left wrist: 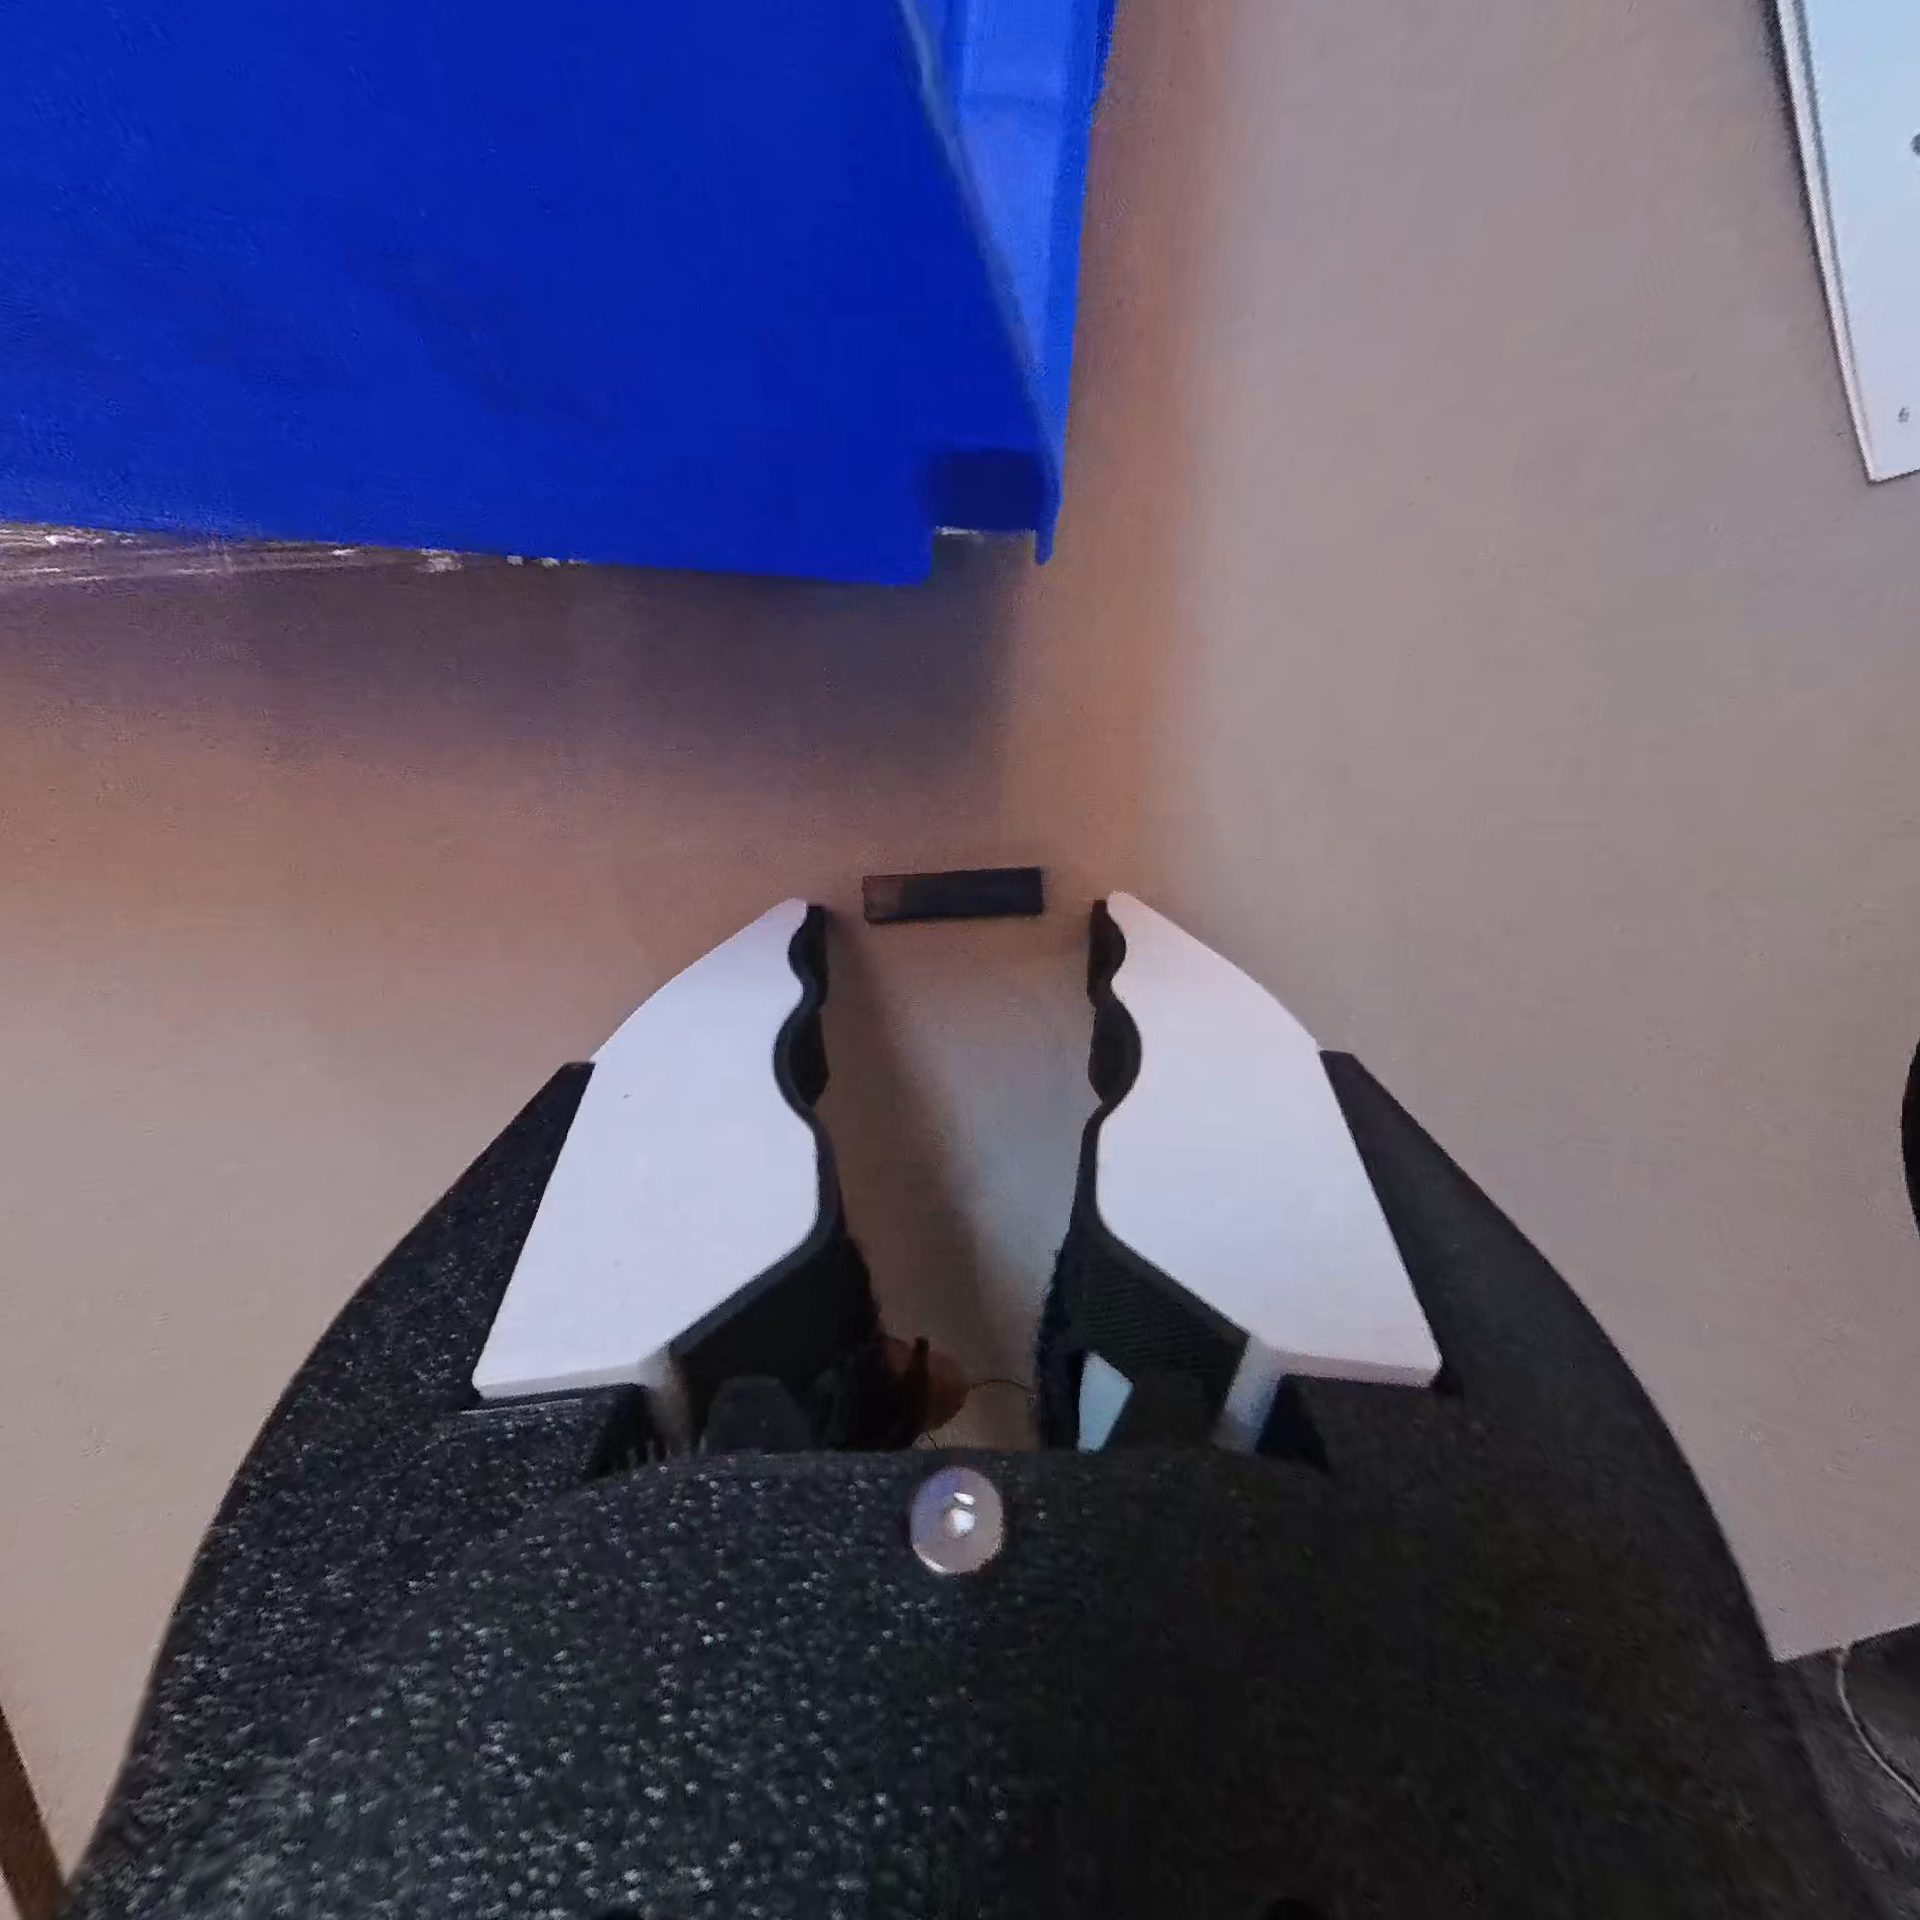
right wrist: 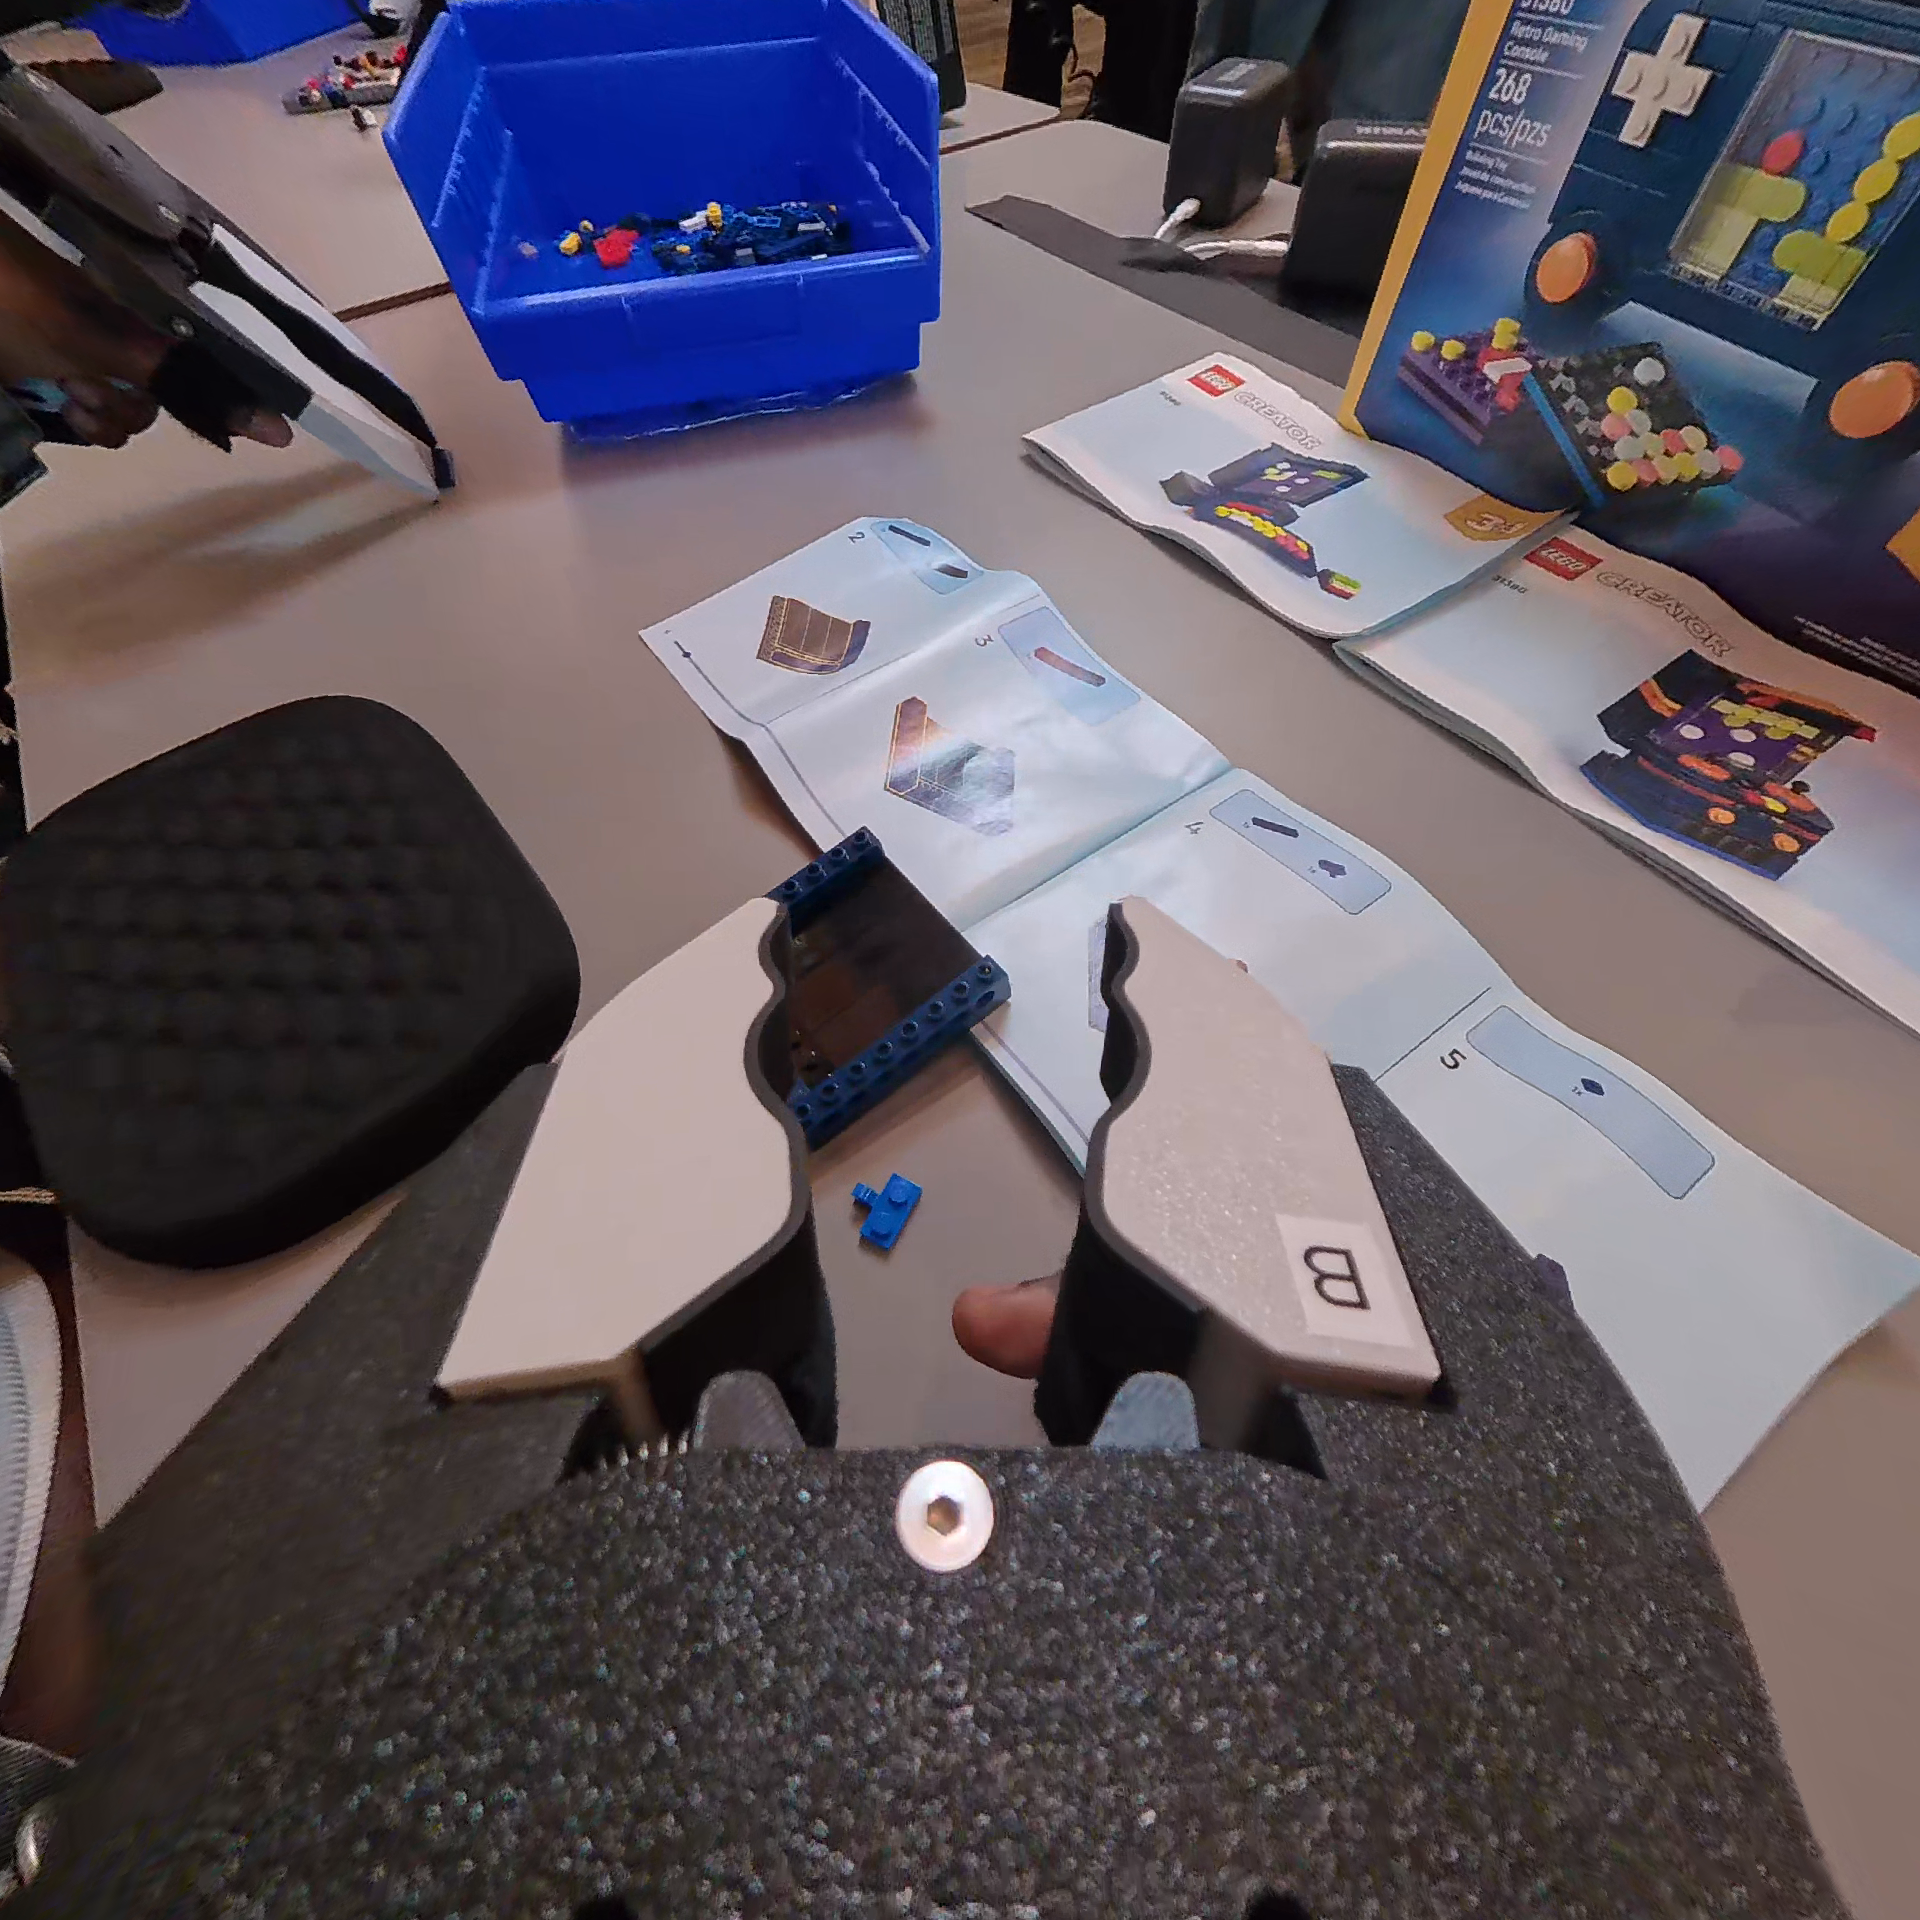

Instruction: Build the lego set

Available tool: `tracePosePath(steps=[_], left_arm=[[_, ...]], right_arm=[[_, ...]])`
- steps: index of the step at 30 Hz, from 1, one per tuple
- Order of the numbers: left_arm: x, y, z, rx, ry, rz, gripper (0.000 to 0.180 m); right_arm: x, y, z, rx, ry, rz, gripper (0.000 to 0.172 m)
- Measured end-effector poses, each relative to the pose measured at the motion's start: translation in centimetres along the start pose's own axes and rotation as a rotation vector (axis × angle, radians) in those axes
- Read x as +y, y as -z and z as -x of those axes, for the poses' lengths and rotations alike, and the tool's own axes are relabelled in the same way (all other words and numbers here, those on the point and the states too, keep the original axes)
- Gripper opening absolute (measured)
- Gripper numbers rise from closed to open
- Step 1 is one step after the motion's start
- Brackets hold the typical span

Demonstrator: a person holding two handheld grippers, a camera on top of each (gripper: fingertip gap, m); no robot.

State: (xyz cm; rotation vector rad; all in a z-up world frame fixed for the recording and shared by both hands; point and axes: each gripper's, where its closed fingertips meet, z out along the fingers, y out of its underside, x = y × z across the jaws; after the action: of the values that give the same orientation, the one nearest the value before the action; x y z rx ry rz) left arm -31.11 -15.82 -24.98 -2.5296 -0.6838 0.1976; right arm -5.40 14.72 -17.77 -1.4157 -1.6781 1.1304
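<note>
A blue bin (right wrist: 665, 208) of mixed bricks is seen on the grey table (right wrist: 520, 582). An open instruction sheet (right wrist: 1143, 883), two booklets (right wrist: 1278, 499), a toy box (right wrist: 1662, 260) and a black pad (right wrist: 260, 966) are laid nearby.

Your blue bin (left wrist: 520, 260) is running off the top and left edges of the left wrist view, motion-blurred. The white panel (left wrist: 1860, 229) is getting clipped at the right edge. In the right wrist view, the left finger (right wrist: 644, 1122) of your right tongs (right wrist: 940, 914) is covering part of the dark blue brick frame (right wrist: 894, 977). The bricks in the bin (right wrist: 717, 234) are reading too small to sort. The toy box (right wrist: 1662, 260) is getting cut off top and right.
</note>
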Motion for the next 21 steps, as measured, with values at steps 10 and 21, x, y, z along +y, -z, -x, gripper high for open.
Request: tracePosePath(steps=[10, 21], left_arm=[[-0.3, -0.1, 0.1, 0.019, -0.002, -0.046, 0.032], [-3.7, 3.2, -5.7, 0.28, -0.06, -0.288, 0.032]], right_arm=[[0.1, 0.0, 0.0, 0.021, 0.018, 0.01, 0.056], [-0.8, -0.4, 2.5, -0.102, 0.068, -0.028, 0.052]])
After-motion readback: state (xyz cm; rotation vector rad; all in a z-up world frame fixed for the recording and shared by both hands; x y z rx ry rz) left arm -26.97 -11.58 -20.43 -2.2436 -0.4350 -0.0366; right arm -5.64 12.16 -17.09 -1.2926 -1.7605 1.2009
